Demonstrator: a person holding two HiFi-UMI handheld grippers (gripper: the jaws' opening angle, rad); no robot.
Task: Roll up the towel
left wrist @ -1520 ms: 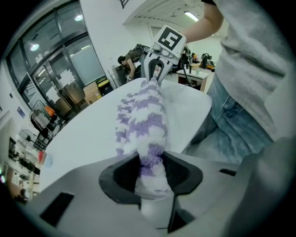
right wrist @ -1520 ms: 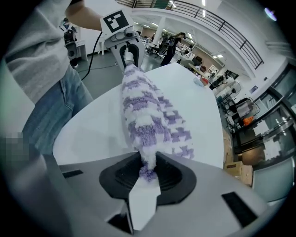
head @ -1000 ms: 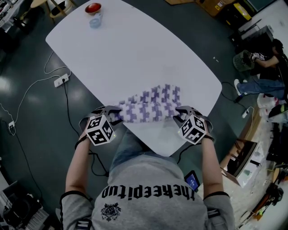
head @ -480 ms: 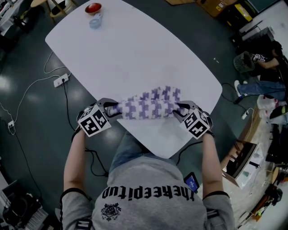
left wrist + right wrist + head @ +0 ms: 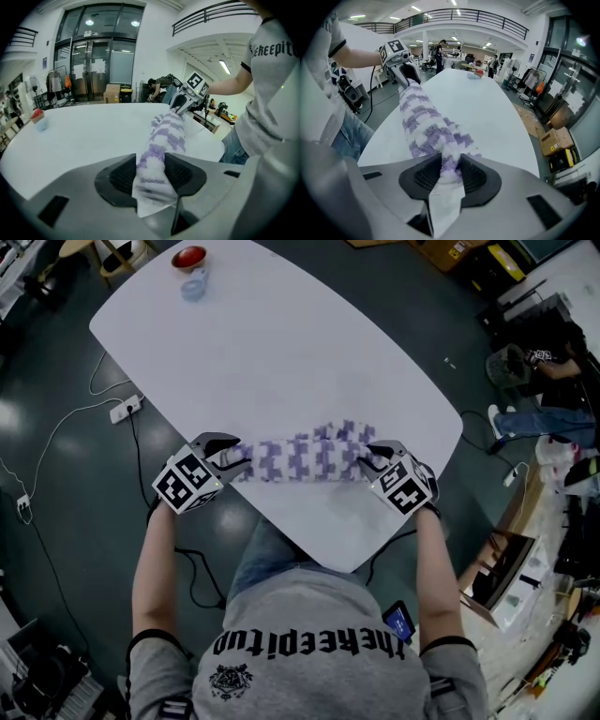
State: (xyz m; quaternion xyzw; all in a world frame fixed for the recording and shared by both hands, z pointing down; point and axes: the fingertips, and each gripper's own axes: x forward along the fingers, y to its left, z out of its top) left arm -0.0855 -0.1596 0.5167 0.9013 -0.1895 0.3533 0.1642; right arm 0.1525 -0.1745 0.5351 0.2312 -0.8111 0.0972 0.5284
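The purple-and-white patterned towel (image 5: 305, 457) lies as a long, partly rolled bundle across the near part of the white oval table (image 5: 281, 343). A short flat strip still shows on its far side. My left gripper (image 5: 234, 457) is shut on the towel's left end, and in the left gripper view the cloth (image 5: 161, 140) is pinched between the pads of that gripper (image 5: 151, 174). My right gripper (image 5: 370, 460) is shut on the right end. The right gripper view shows the towel (image 5: 424, 122) squeezed between that gripper's (image 5: 450, 172) pads and stretching away to the left gripper (image 5: 405, 70).
A red bowl (image 5: 189, 256) and a small clear cup (image 5: 192, 287) stand at the table's far left end. The table's near edge runs just under both grippers. A power strip (image 5: 124, 410) and cables lie on the floor at left. A seated person (image 5: 553, 362) and boxes are at far right.
Both grippers have moved away from my body, over the table, carrying the towel's ends. The roll now sits farther in from the near edge, and the flat part is shorter. The left gripper has rolled.
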